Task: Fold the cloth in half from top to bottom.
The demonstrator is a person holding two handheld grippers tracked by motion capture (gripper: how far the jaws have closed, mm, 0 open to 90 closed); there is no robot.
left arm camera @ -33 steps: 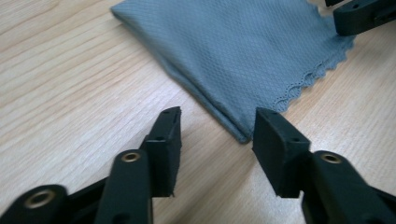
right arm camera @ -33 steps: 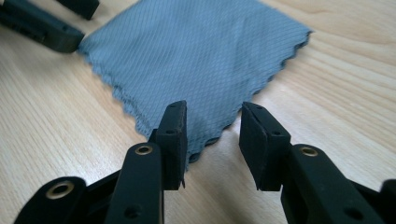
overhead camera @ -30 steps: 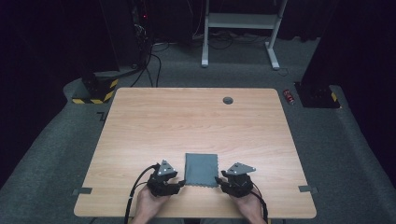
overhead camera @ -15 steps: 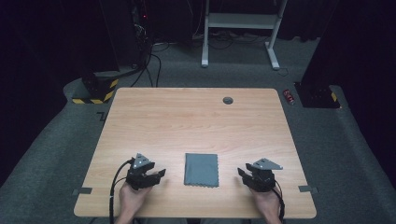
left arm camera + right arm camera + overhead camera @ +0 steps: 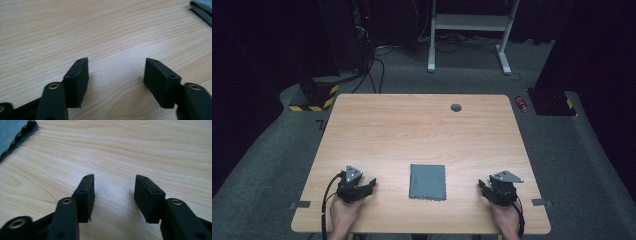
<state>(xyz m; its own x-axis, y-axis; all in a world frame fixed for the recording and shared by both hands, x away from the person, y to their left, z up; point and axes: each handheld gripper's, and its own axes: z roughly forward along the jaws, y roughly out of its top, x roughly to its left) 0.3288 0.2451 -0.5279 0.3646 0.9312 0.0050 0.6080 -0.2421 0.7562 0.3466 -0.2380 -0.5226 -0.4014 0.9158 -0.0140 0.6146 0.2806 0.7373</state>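
Two grippers rest low over the near edge of the tabletop [image 5: 422, 125], one on each side of a folded grey cloth [image 5: 427, 181] that lies flat near the middle of that edge. The left gripper [image 5: 371, 184] sits well to the left of the cloth and the right gripper [image 5: 481, 186] well to the right; neither touches it. In the left gripper view the fingers [image 5: 77, 80] stand apart with bare wood between them, having just been opening, and a corner of the cloth [image 5: 203, 10] shows at the upper right. In the right gripper view the fingers [image 5: 86, 195] are likewise spread and empty, also just opening, with the scalloped edge of the cloth [image 5: 15, 135] at the upper left. The cloth looks squarely folded, so the work in hand appears to be letting go and clearing away. To do this well, keep both pairs of fingers wide, draw the hands outward and level with the wood, and avoid brushing the cloth's edges, since a light snag could lift a layer and undo the fold.
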